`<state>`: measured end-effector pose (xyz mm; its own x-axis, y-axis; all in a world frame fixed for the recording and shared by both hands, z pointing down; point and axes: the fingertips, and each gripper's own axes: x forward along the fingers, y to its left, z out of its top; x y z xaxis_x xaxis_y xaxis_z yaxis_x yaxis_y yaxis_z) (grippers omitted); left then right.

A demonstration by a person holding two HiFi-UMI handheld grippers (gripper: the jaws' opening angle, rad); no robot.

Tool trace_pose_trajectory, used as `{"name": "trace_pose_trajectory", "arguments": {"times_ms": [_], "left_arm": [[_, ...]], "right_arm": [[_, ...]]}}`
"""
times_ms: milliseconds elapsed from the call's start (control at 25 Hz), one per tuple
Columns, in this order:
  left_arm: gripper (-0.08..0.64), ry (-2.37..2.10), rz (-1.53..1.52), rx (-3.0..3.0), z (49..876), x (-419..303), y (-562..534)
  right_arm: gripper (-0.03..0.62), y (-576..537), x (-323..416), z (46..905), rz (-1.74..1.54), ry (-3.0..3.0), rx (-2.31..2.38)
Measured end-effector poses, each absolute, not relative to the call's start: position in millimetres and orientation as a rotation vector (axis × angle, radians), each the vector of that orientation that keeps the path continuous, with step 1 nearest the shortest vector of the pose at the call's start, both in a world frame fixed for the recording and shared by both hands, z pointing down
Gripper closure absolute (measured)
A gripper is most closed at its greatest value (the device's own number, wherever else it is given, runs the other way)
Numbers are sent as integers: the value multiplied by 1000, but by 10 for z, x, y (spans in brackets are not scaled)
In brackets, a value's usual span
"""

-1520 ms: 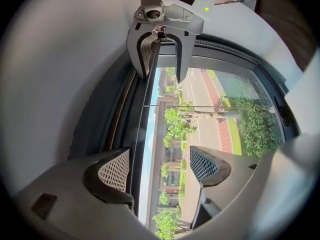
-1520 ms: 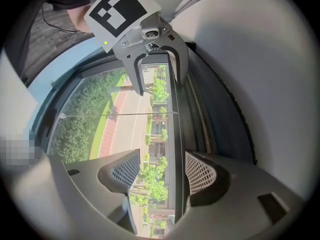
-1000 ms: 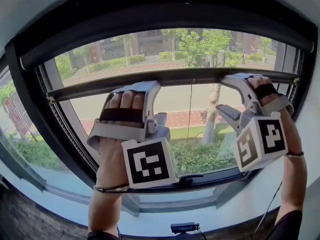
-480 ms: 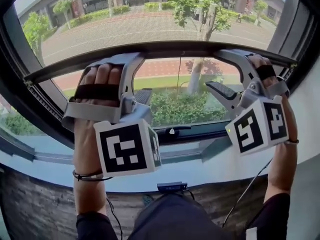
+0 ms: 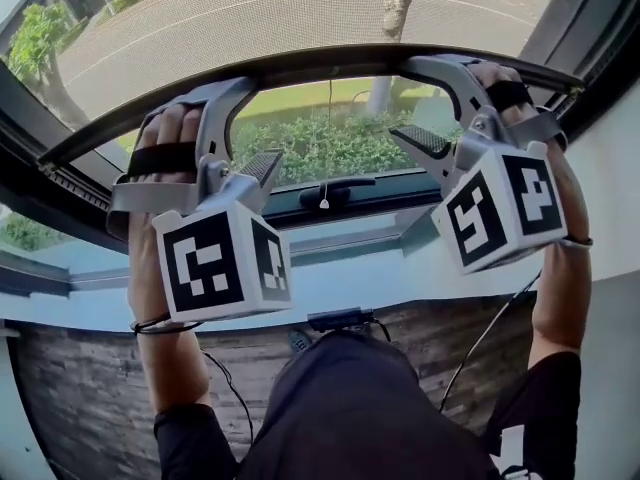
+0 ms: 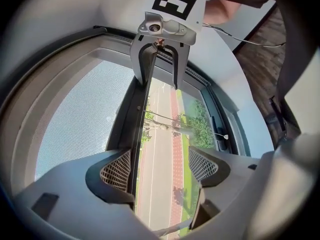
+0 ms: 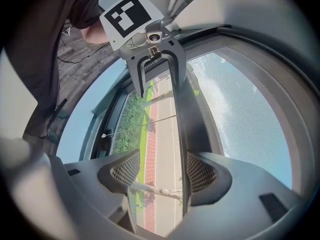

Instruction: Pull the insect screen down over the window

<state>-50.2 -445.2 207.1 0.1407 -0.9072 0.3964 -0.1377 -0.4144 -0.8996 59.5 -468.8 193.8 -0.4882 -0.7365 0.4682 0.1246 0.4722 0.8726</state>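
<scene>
**A:** Where does the screen stand?

**B:** The insect screen [image 5: 300, 8] covers the upper part of the window frame [image 5: 25, 173]. Its dark bottom bar [image 5: 320, 61] runs from the frame's left side to its right side. Below the bar the glass is uncovered down to the bottom rail [image 5: 395, 200].

**A:** And the grip?

**B:** The left hand-held gripper [image 6: 160, 166] has its jaws apart, with the bar between them and lying along one pad. They have just been closing a little, but nothing is clamped. The right hand-held gripper [image 7: 159, 170] is the same: jaws apart, the bar along one pad, the other pad clear of it. Both seem to hook the bar from above rather than pinch it.

**A:** Which step is this?

**B:** The pull itself, I'd judge, probably past halfway. Next, both hands need to come down evenly so the bar stays level between the frame's sides until it meets the bottom rail. The window handle [image 5: 335, 190] and a thin pull cord [image 5: 328, 138] sit in the gap near the middle of that rail, so they are worth watching.

**A:** And the surroundings?

**B:** A pale sill [image 5: 380, 273] runs under the frame, with a small dark device [image 5: 340, 319] near its near edge. The wall [image 5: 80, 398] beneath is dark, either brick or boards; I cannot tell which. Outside there is a sunlit hedge [image 5: 350, 146], and a road [image 5: 200, 38] shows through the mesh.
</scene>
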Motion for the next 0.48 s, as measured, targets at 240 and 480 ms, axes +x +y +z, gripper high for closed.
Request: {"name": "trace_pose_trajectory", "arguments": {"times_ms": [240,480], "left_arm": [[178,1009,-1395,-1725,2701,-490,-4433],[190,973,-1522,-1724,2995,-496,-4396]], "right_arm": [[308,-4658,607,2576,-1099,-1804,481],[308,-4611,630,2864,-1037,-1790,393]]}}
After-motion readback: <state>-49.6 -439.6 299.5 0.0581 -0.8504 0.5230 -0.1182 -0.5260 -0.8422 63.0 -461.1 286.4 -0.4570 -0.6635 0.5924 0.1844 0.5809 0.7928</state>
